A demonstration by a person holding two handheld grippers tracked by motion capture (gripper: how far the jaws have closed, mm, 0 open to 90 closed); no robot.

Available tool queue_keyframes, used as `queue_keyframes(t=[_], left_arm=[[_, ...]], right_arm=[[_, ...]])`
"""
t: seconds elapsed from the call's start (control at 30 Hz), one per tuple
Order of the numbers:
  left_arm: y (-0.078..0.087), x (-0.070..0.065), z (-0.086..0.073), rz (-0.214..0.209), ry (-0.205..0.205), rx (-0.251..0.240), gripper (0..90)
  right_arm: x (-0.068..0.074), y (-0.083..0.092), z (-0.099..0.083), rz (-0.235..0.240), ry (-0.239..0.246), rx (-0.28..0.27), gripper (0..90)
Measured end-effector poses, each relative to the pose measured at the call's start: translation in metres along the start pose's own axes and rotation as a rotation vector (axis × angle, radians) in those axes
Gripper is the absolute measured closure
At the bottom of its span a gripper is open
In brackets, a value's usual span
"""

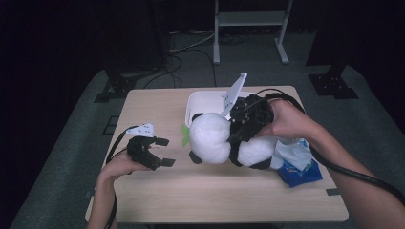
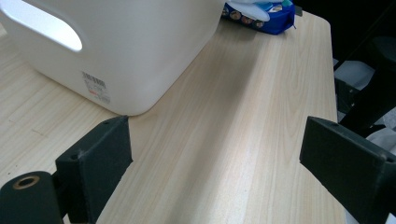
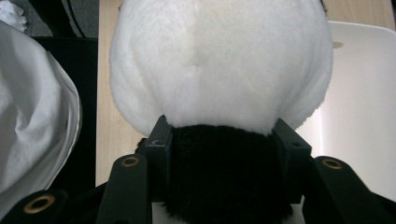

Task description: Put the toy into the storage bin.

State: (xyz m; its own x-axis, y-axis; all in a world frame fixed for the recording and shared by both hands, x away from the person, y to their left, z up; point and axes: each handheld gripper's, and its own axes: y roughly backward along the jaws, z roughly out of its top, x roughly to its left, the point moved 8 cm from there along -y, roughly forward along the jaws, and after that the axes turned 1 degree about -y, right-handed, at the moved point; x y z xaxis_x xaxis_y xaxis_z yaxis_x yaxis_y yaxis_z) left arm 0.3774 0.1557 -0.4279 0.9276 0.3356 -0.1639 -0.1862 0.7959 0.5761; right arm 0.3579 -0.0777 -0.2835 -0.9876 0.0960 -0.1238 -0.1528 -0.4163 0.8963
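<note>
A black-and-white plush panda hangs above the table, just in front of the white bin. My right gripper is shut on its black neck band. In the right gripper view both pads press into the black fur of the panda, with the white head beyond them. My left gripper rests low at the table's left, open, nothing between its jaws. In the left gripper view the two fingers stand wide apart over bare wood, with the bin ahead.
A blue packet with white tissue lies on the right of the table, and the packet is also beyond the bin. A green leaf-like piece sticks out beside the panda's head. Cables trail over the dark floor behind.
</note>
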Motion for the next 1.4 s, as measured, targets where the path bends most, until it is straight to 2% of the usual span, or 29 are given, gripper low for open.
queue_keyframes(t=[0.2, 0.27, 0.3, 0.57, 0.87, 0.9, 0.97, 1.13, 1.17, 1.4], left_arm=[[0.001, 0.0, 0.0, 0.001, -0.003, -0.006, 7.9], [0.001, 0.0, 0.0, 0.0, -0.001, -0.005, 7.9], [0.001, 0.001, 0.0, 0.0, -0.004, -0.004, 7.9], [0.004, -0.001, 0.002, -0.013, -0.001, -0.019, 7.8], [0.006, 0.0, 0.002, -0.013, 0.0, -0.033, 7.9], [0.007, 0.001, 0.002, -0.02, 0.002, -0.031, 7.8], [0.006, 0.0, 0.001, -0.024, 0.001, -0.029, 7.8], [0.005, 0.001, 0.002, -0.026, 0.003, -0.029, 7.8], [0.005, 0.001, 0.001, -0.028, 0.004, -0.027, 7.8], [0.004, 0.001, 0.001, -0.028, 0.0, -0.027, 7.8]], right_arm=[[-0.016, 0.013, 0.005, -0.014, -0.015, 0.004, 50.6], [-0.018, 0.014, 0.006, -0.017, -0.012, 0.005, 50.7], [-0.024, 0.017, 0.007, -0.025, -0.014, 0.01, 50.6], [-0.044, 0.024, 0.013, -0.031, -0.022, 0.023, 50.7], [-0.069, 0.022, 0.016, -0.033, -0.04, 0.062, 50.7], [-0.076, 0.022, 0.017, -0.038, -0.042, 0.057, 50.6], [-0.082, 0.023, 0.019, -0.041, -0.046, 0.052, 50.6], [-0.096, 0.022, 0.019, -0.051, -0.059, 0.071, 50.6], [-0.104, 0.021, 0.018, -0.057, -0.062, 0.082, 50.6], [-0.121, 0.013, 0.018, -0.07, -0.059, 0.097, 50.5]])
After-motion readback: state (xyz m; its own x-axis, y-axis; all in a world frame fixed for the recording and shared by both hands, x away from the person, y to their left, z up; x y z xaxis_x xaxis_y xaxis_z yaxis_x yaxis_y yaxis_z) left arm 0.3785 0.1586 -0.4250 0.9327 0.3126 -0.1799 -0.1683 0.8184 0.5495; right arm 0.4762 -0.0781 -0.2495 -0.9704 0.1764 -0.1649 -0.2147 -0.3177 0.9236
